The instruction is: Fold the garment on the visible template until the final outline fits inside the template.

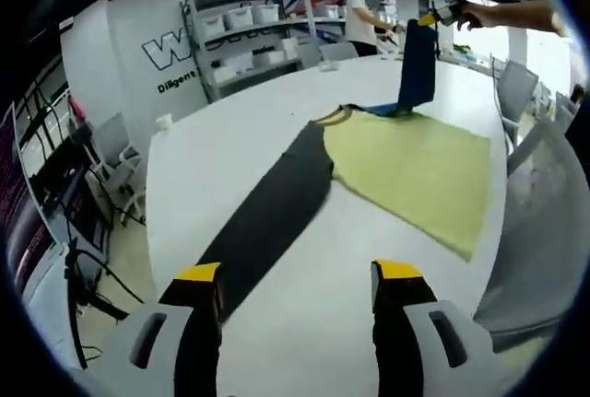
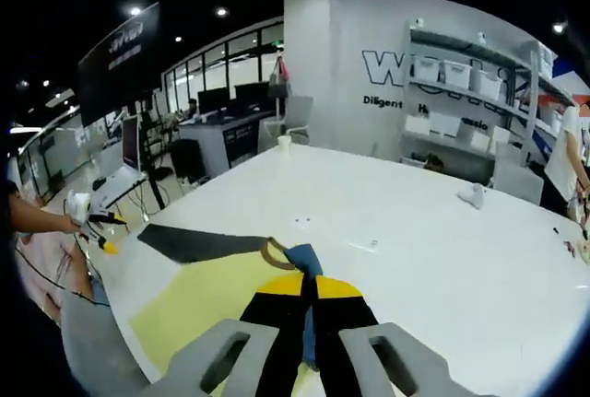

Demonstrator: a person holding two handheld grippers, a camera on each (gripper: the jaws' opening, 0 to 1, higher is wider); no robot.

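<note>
The garment (image 1: 277,204), a pair of trousers with one black leg and one blue leg, lies partly on the yellow template (image 1: 419,176), which sits flat on the white tabletop (image 1: 240,130). In the left gripper view, the black leg stretches off the template's edge across the bare tabletop toward the left tool (image 1: 300,291), whose two yellow-tipped jaws stand spread apart with nothing between them, just above the tabletop and beside the near end of that leg. The waistband rests at the template's corner. At the template's far side, the blue leg (image 1: 417,64) is lifted upright off the cloth, held at its top by the right tool (image 1: 435,12), with a hand (image 1: 479,16) behind it.

In the right gripper view, the right tool (image 2: 309,319) has its jaws pressed together on the blue leg (image 2: 307,273), a strip of blue fabric showing in the narrow gap between them. Beyond its tips the waistband curls at the template's (image 2: 198,300) edge, and the black leg (image 2: 198,243) runs away over the tabletop (image 2: 433,250) toward the left tool (image 2: 100,242), seen held by a hand near the tabletop's edge. A small white object (image 2: 472,195) sits on the tabletop well apart from the template. Shelving with white bins (image 2: 452,73) stands against the wall beyond the tabletop.
</note>
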